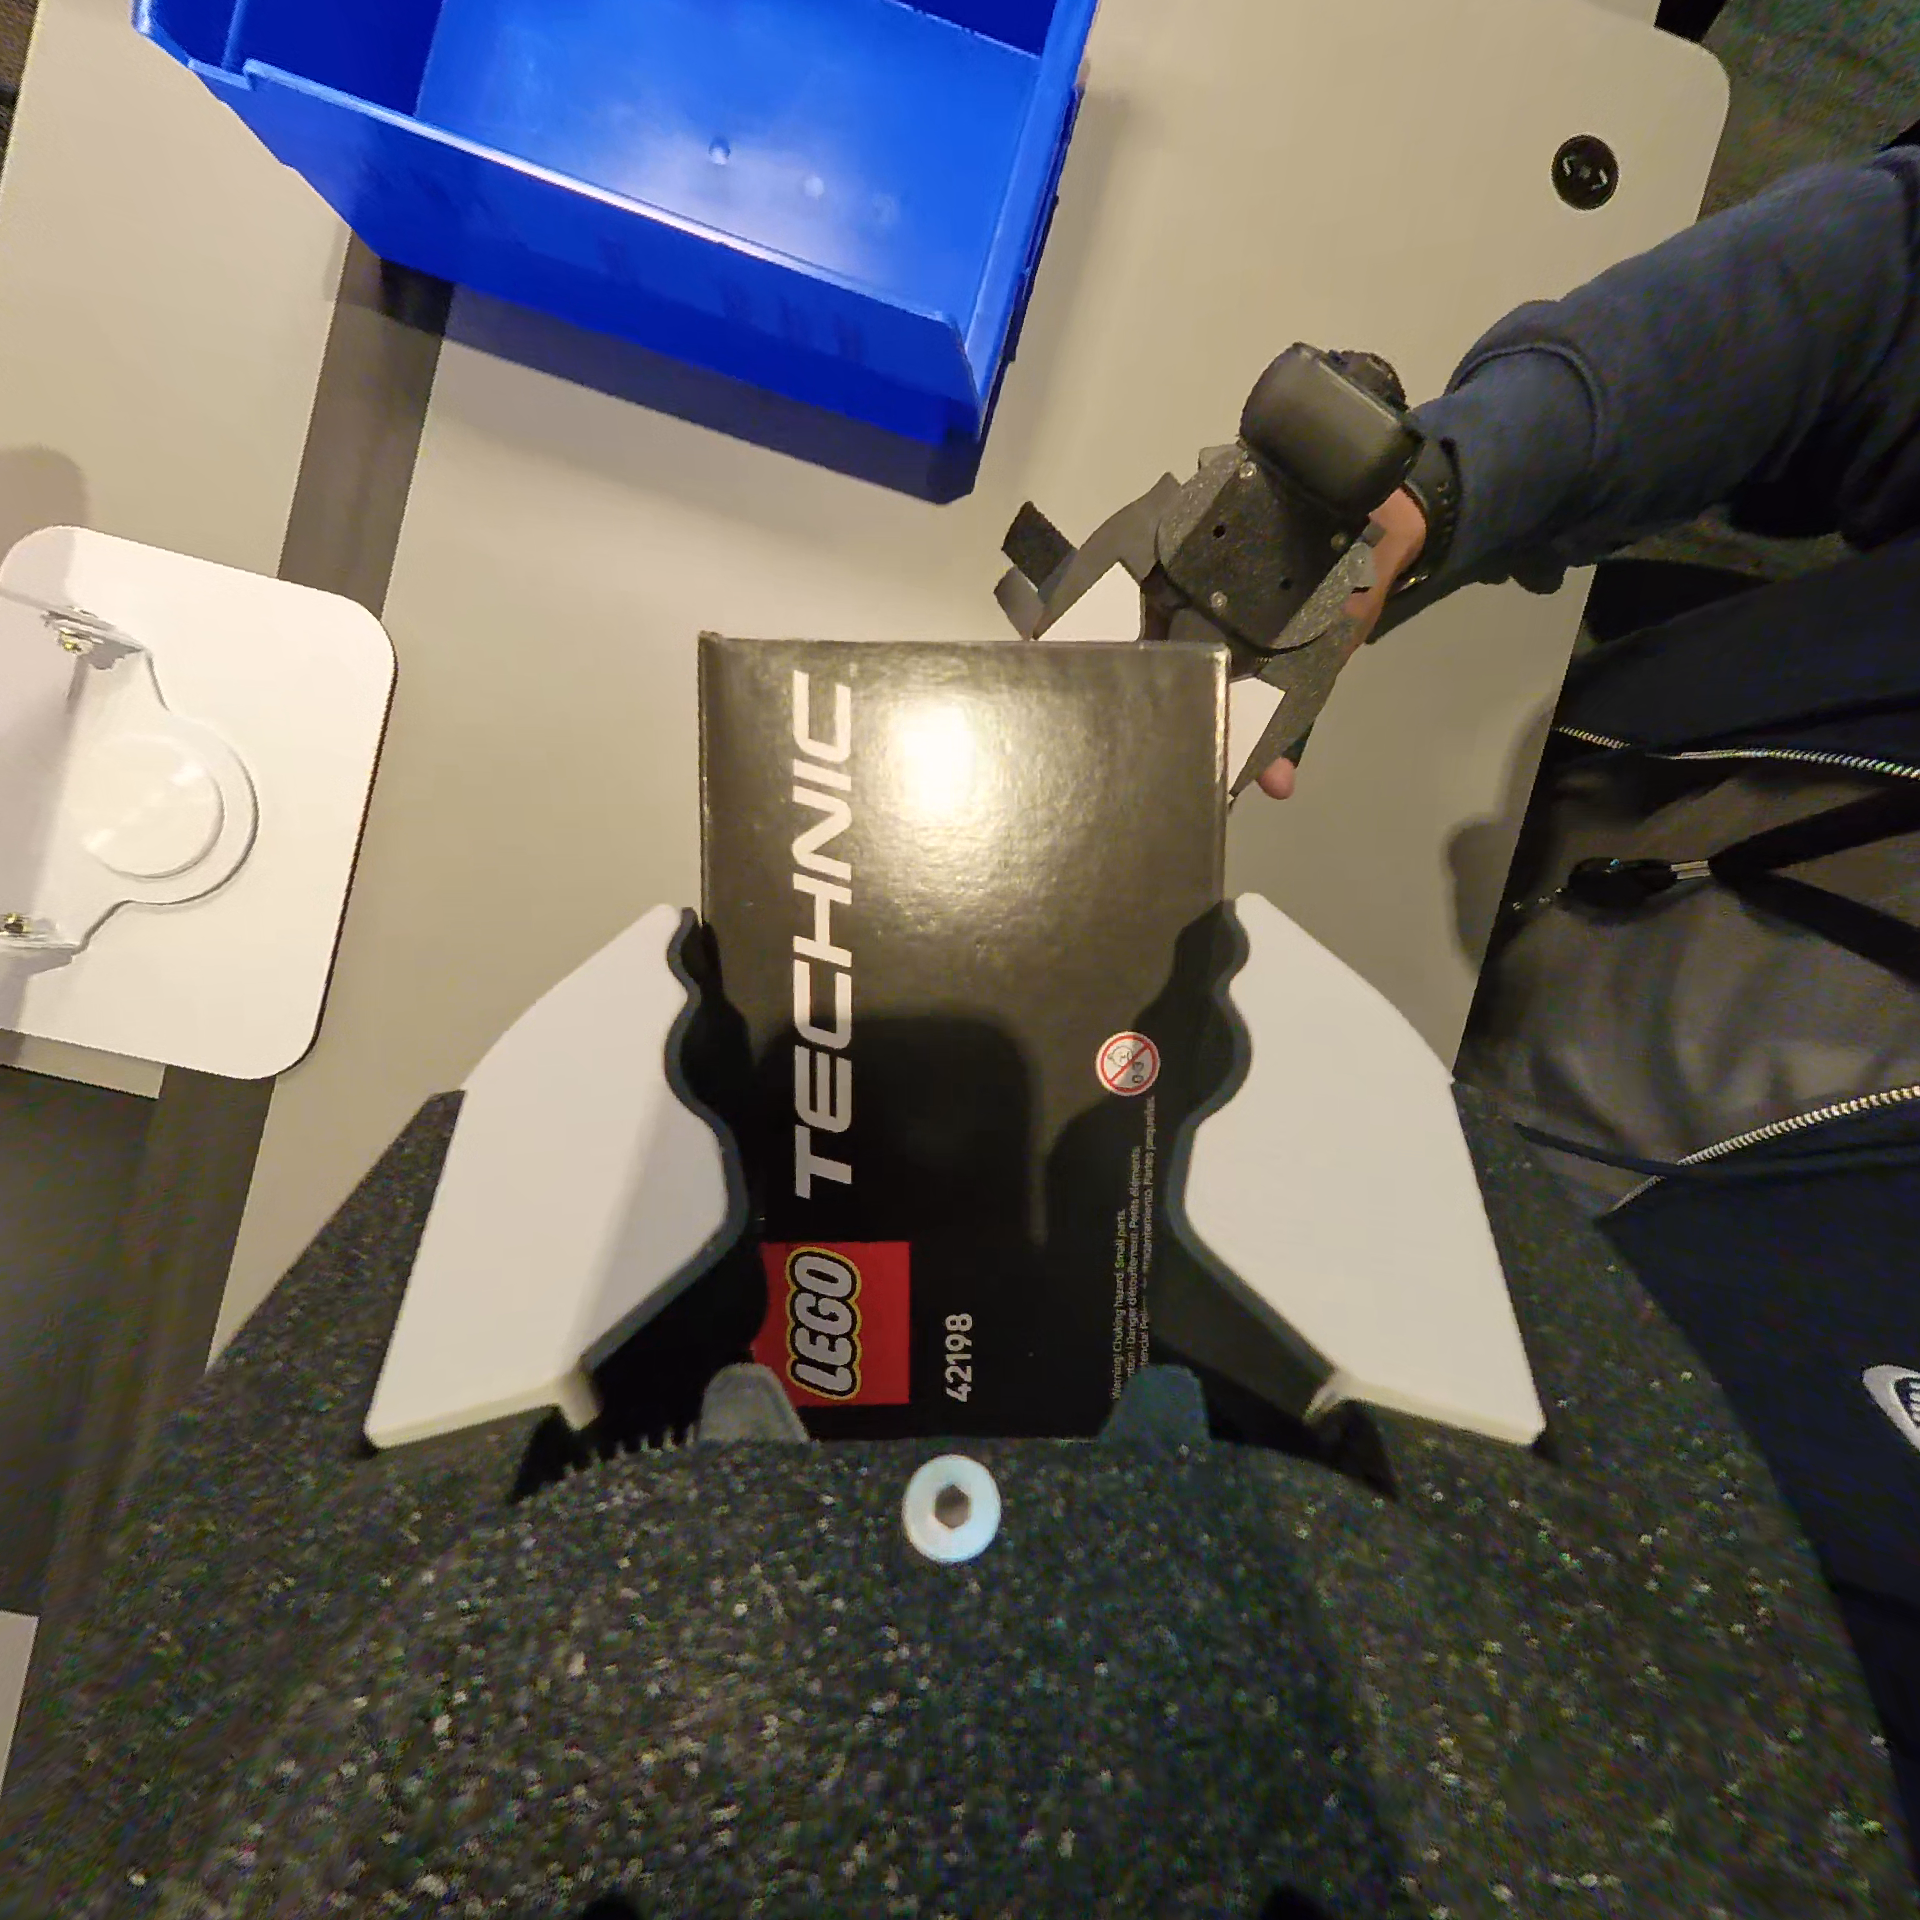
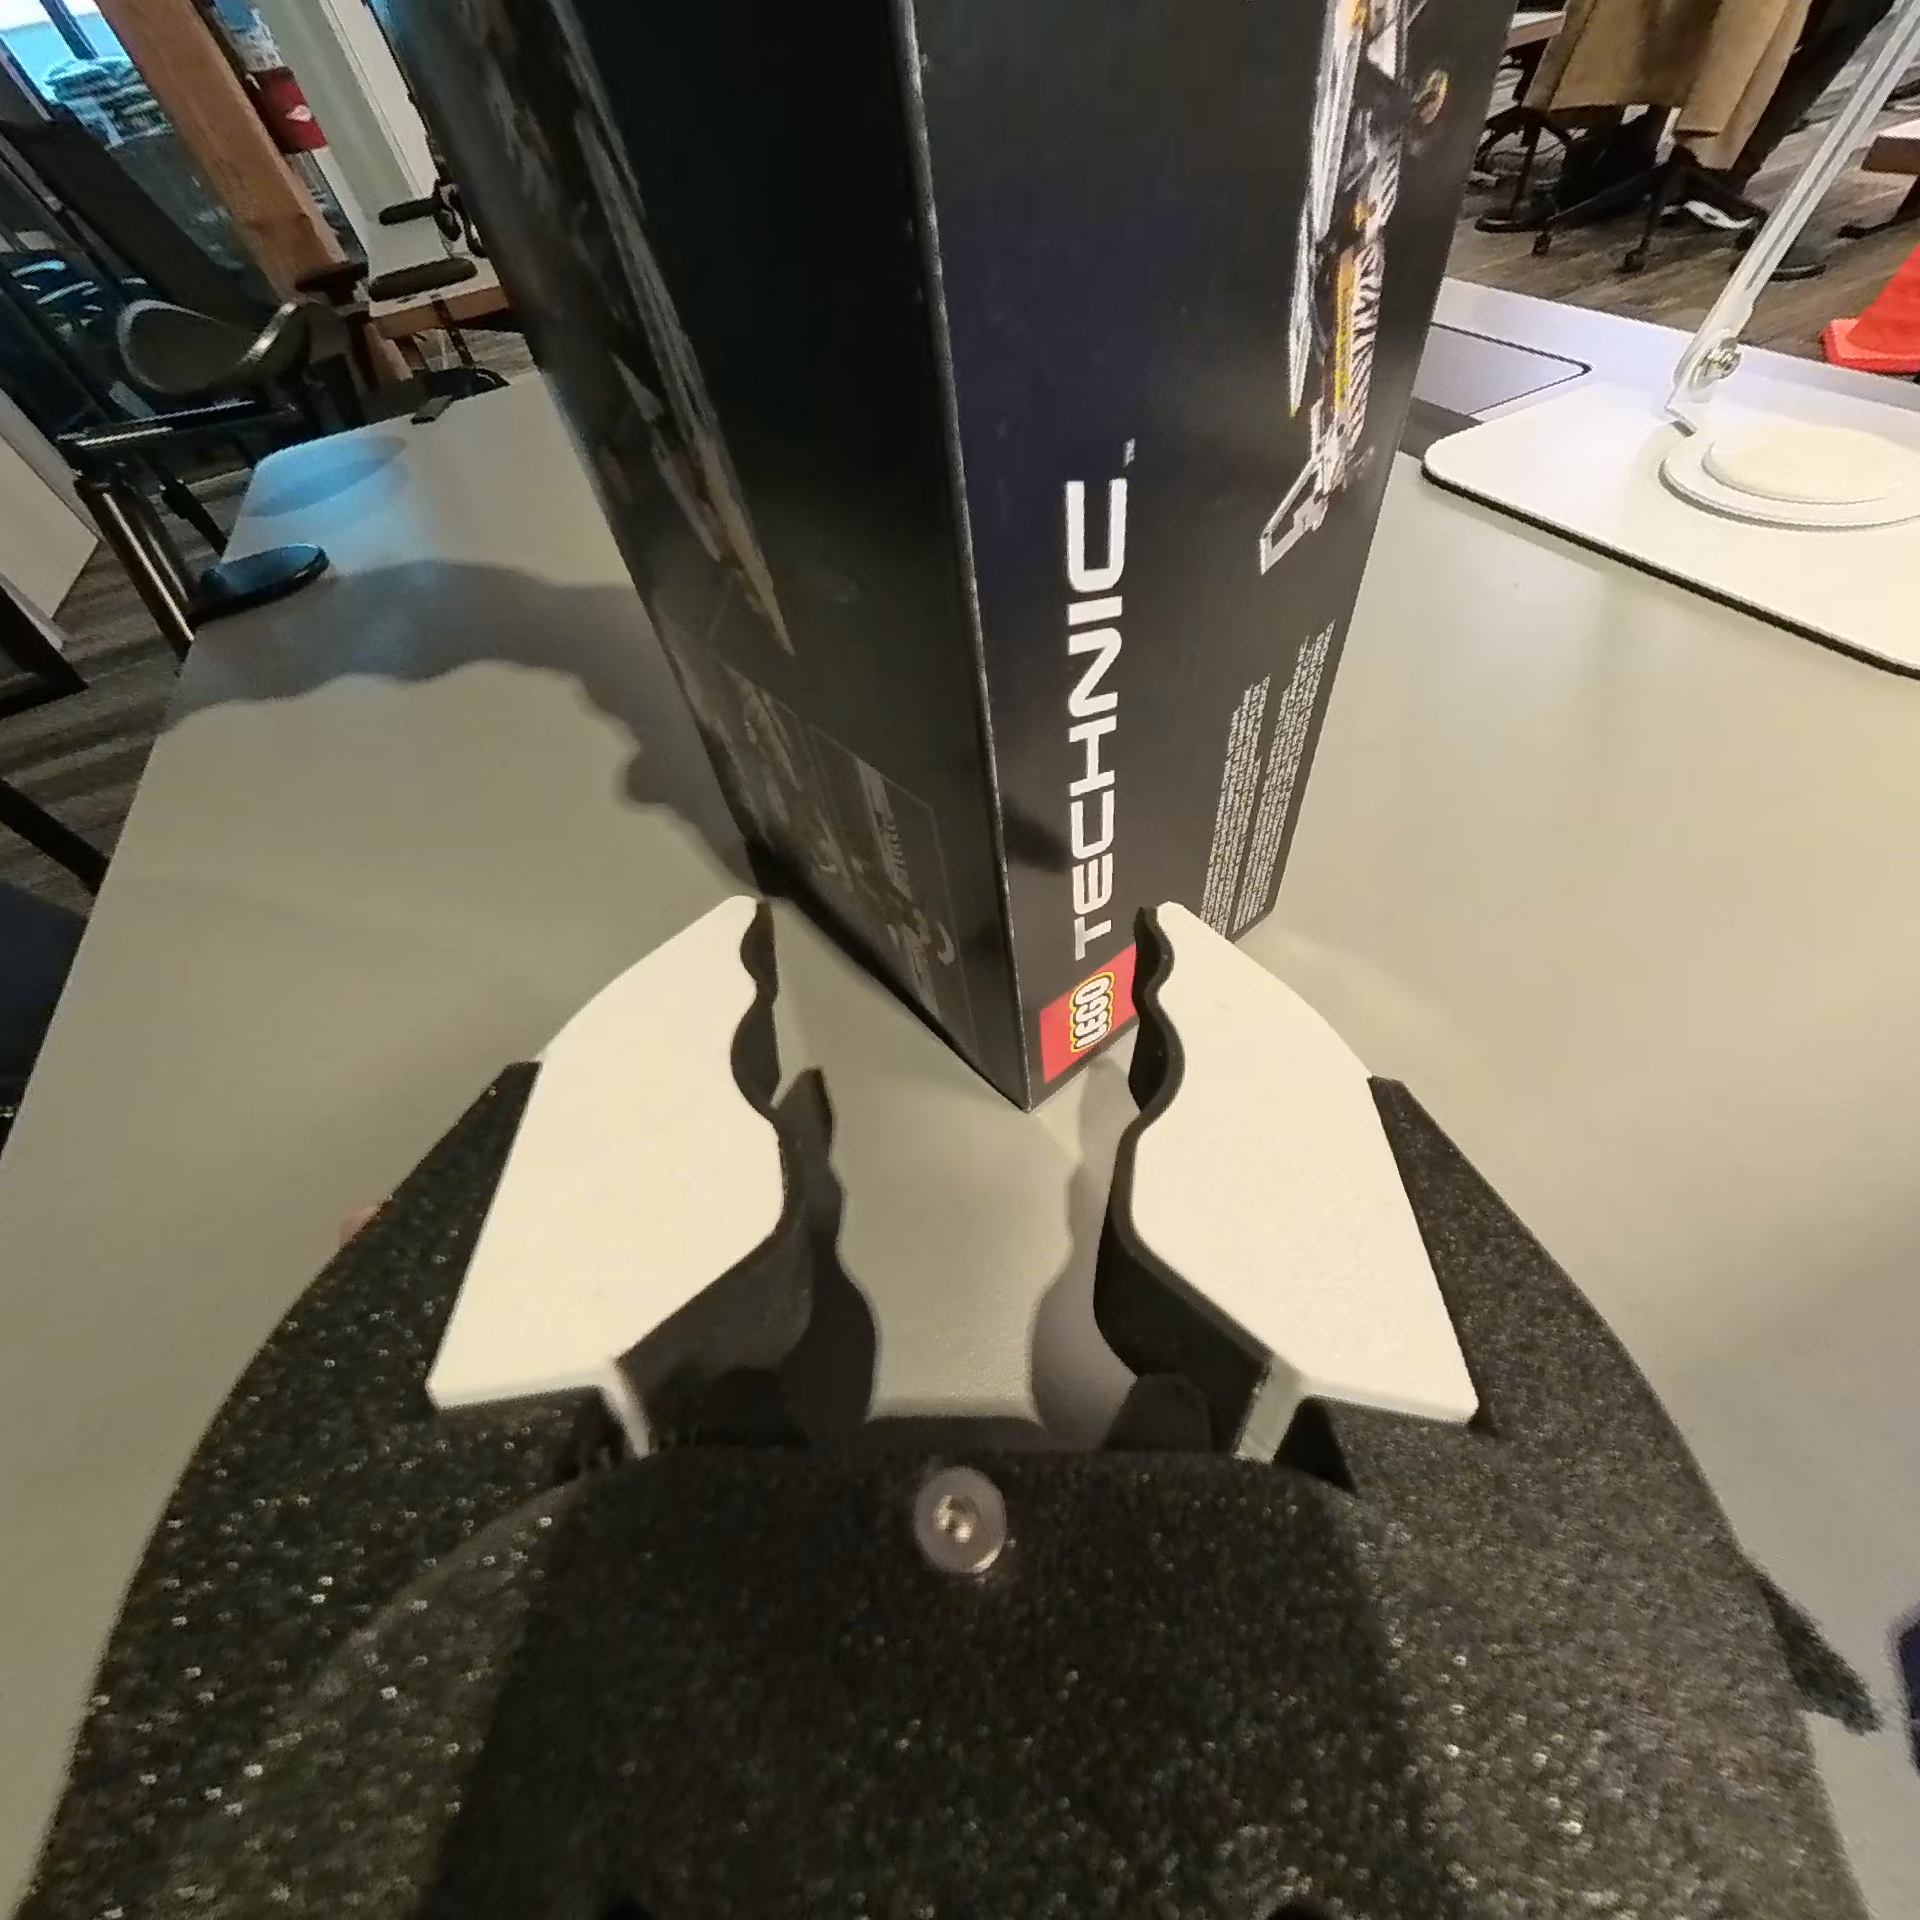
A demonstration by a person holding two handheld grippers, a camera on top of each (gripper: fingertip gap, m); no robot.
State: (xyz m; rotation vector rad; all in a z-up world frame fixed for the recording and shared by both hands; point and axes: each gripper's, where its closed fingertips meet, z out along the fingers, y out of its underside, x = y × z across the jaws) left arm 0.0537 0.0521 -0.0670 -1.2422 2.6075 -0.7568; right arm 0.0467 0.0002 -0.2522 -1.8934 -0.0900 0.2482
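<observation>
Left wrist view: my left claw [image 1: 961,997] squeezes the top of the box [image 1: 961,883], which stands on the table [image 1: 540,665]. My right claw [image 2: 956,997] gapes open at its bottom corner. Stiff, smooth cardboard, probably light; flat sides grip best.

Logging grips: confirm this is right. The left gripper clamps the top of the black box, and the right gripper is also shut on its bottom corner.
Half wrong. The left gripper does clamp the box, but the right gripper is open; the right wrist view shows the box corner sitting between its spread fingers.
</observation>
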